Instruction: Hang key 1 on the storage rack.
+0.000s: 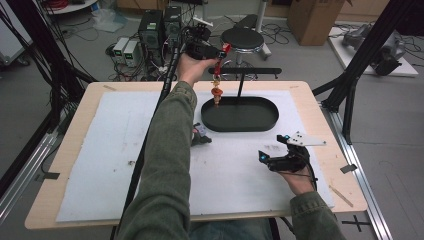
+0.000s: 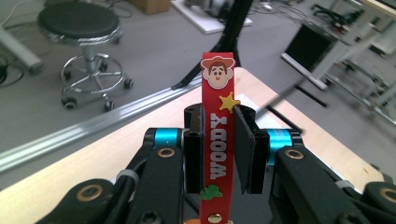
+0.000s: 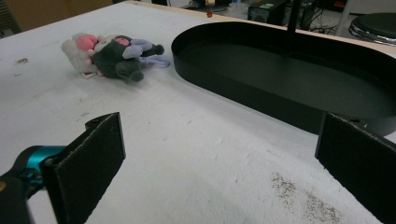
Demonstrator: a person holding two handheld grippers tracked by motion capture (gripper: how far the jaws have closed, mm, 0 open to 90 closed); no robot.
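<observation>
A: What is held by the left hand-held gripper (image 1: 220, 52)?

B: A red strap (image 2: 217, 135) with a cowboy face and the word WOODY is pinched tight between its jaws. The strap is hung high above the far edge of the surface (image 1: 75, 125), over the left end of the black oval tray (image 1: 240, 115). A small orange charm (image 1: 217, 93) is seen at its lower end.

A: And the right hand-held gripper (image 1: 272, 147)?

B: Its jaws are spread wide, and nothing is held. It is kept low over the white mat (image 1: 110, 150), near the tray.

A: What else is seen?

B: A small plush toy (image 3: 112, 56) is laid on the mat, just beside the tray.
</observation>
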